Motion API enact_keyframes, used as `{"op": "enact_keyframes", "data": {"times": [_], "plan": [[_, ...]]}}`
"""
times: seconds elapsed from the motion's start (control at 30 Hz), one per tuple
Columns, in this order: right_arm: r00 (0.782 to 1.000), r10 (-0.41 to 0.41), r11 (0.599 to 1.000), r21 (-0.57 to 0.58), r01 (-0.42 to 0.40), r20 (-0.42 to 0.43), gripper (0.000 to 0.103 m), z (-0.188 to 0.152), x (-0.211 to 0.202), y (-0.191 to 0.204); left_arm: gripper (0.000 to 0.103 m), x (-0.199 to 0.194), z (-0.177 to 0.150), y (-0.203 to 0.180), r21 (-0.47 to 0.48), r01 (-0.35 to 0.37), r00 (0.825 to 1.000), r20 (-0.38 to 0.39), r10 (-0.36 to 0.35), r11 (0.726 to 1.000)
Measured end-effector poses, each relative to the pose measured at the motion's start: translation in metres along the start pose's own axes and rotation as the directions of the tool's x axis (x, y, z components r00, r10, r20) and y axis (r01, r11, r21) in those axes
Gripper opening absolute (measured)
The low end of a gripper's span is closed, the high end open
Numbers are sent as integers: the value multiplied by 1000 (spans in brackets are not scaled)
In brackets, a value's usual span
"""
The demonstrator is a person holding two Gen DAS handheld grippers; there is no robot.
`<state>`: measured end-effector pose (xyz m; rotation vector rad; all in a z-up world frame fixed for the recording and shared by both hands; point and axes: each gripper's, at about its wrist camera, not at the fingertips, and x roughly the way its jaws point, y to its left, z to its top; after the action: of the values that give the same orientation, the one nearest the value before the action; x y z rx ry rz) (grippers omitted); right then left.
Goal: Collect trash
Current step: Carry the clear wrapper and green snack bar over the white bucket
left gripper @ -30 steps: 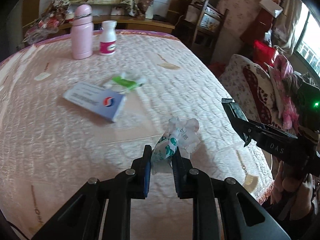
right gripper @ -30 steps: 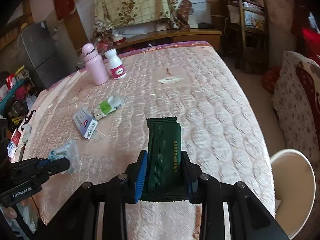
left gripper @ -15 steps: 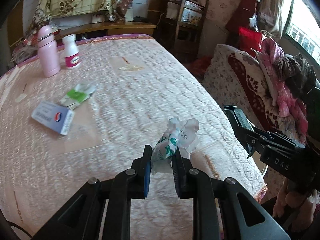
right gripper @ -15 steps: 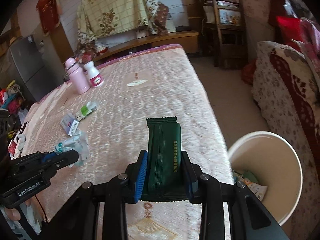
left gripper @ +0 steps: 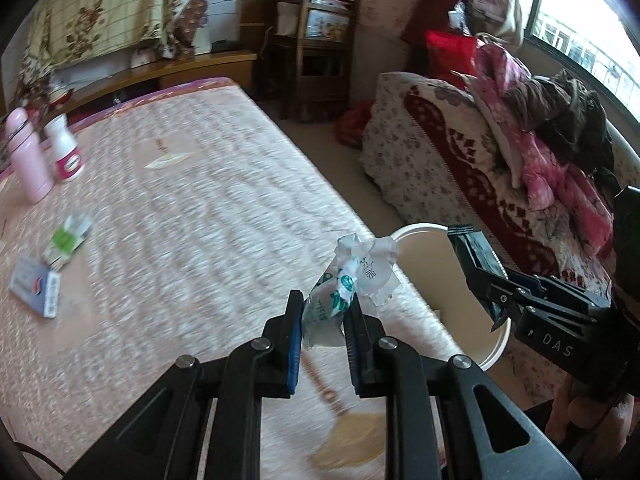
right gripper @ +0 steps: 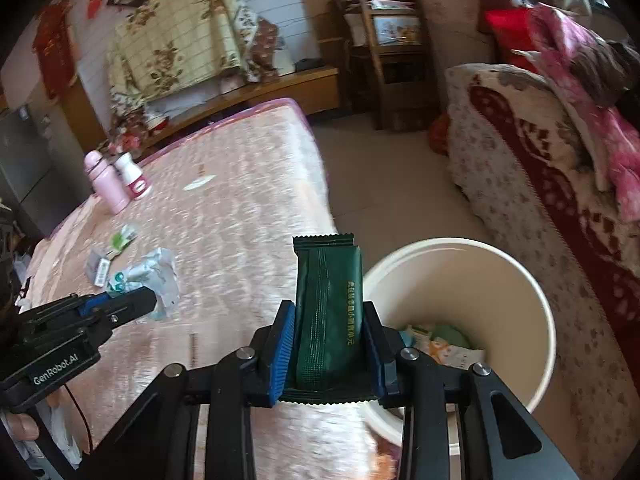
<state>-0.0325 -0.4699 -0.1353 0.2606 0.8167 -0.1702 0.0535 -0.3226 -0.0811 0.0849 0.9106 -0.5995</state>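
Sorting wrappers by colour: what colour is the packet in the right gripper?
Dark green packet with small gold lettering, clearest in the right wrist view.

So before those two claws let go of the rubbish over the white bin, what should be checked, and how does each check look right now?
1. Left claw grips the crumpled wrapper: ok.
2. Right claw grips the green packet: ok.
3. White bin is open, with room inside: ok; only a few scraps lie at the bottom.
4. Green packet is over the bin mouth: not ok; it sits at the near rim, beside the mattress.
5. Crumpled wrapper is over the bin: not ok; it looks to be over the mattress edge.
6. Other litter remains on the mattress, such as the green-and-white wrapper: not ok.
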Motion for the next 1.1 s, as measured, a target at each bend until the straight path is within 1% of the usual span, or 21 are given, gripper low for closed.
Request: {"op": "enact_keyframes", "data": {"times": [0.2, 0.47, 0.87, 1.1], "plan": [[999, -39, 998, 54, 39, -1, 35, -2, -6, -34, 20, 12, 10, -28, 38, 25, 1000, -9, -25, 999], [997, -78, 993, 93, 79, -10, 35, -6, -9, -61, 20, 28, 18, -54, 79, 46, 999, -23, -45, 996], [993, -110, 978, 173, 114, -33, 35, -15, -5, -98, 20, 57, 22, -79, 74, 119, 991, -71, -114, 990], [992, -117, 973, 196, 124, -47, 35, -19, 0, -108, 20, 70, 22, -87, 71, 136, 987, -92, -130, 988]]}}
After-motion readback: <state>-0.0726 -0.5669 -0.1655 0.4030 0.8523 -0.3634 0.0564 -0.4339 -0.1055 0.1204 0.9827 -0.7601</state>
